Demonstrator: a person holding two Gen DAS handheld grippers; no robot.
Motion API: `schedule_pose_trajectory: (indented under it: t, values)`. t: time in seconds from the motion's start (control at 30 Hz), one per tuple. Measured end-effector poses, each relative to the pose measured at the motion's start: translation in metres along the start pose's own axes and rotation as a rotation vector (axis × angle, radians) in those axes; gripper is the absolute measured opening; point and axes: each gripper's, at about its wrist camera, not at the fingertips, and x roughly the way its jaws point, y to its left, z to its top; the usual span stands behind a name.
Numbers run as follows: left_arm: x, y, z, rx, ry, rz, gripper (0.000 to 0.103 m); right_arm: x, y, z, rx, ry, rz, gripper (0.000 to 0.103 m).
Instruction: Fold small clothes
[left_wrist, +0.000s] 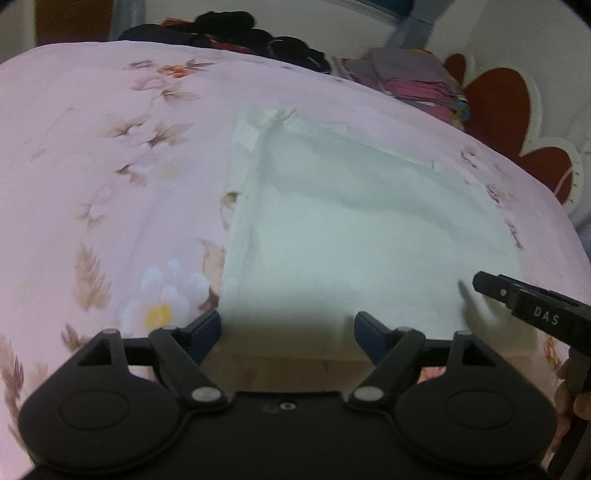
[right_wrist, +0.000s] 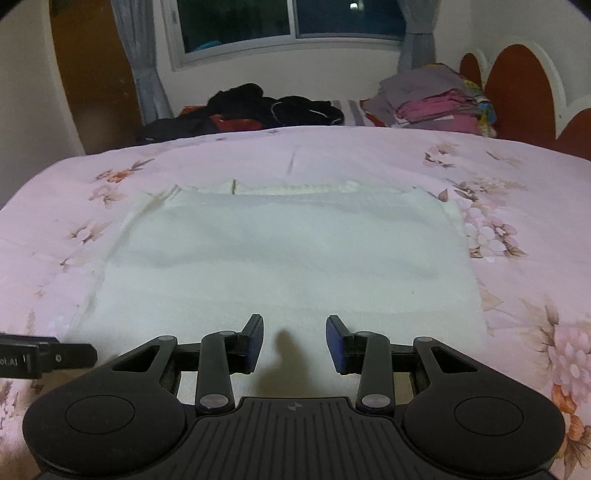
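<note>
A white garment (left_wrist: 354, 229) lies flat on the pink floral bedspread (left_wrist: 110, 166), folded into a rough rectangle with a ribbed edge at its far side; it also shows in the right wrist view (right_wrist: 288, 258). My left gripper (left_wrist: 288, 325) is open and empty, just above the garment's near left edge. My right gripper (right_wrist: 294, 339) is open and empty over the garment's near edge. The right gripper's finger shows in the left wrist view (left_wrist: 524, 299), at the right. The left gripper's tip shows in the right wrist view (right_wrist: 55, 356), at the left.
A pile of dark clothes (right_wrist: 251, 107) lies beyond the bed's far edge. A stack of folded grey and pink clothes (right_wrist: 436, 103) sits at the far right, by a red and white headboard (right_wrist: 517, 85). A window (right_wrist: 288, 22) is behind.
</note>
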Motion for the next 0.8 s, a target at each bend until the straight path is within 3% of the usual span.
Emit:
schedule_pose_trajectory:
  t: [0.13,0.2,0.37,0.53,0.8]
  values:
    - [-0.011,-0.009,-0.014,-0.049,-0.002,0.026,0.079,-0.006,-0.020,-0.009,0.000,0.015,0.034,0.041]
    - [-0.019,-0.013,-0.022,-0.084,-0.008,0.037,0.079,-0.014,-0.034,-0.014,0.004,-0.002,0.042,0.075]
    - [-0.022,-0.025,-0.041,-0.161,0.011,0.038,0.079,-0.033,-0.058,-0.016,-0.034,-0.047,0.074,0.075]
    - [-0.012,-0.019,-0.051,-0.302,0.011,-0.024,0.078,-0.036,-0.060,-0.015,-0.051,-0.055,0.129,0.075]
    - [0.014,0.009,-0.039,-0.475,-0.116,-0.193,0.088,-0.017,-0.028,-0.009,-0.112,-0.065,0.130,0.075]
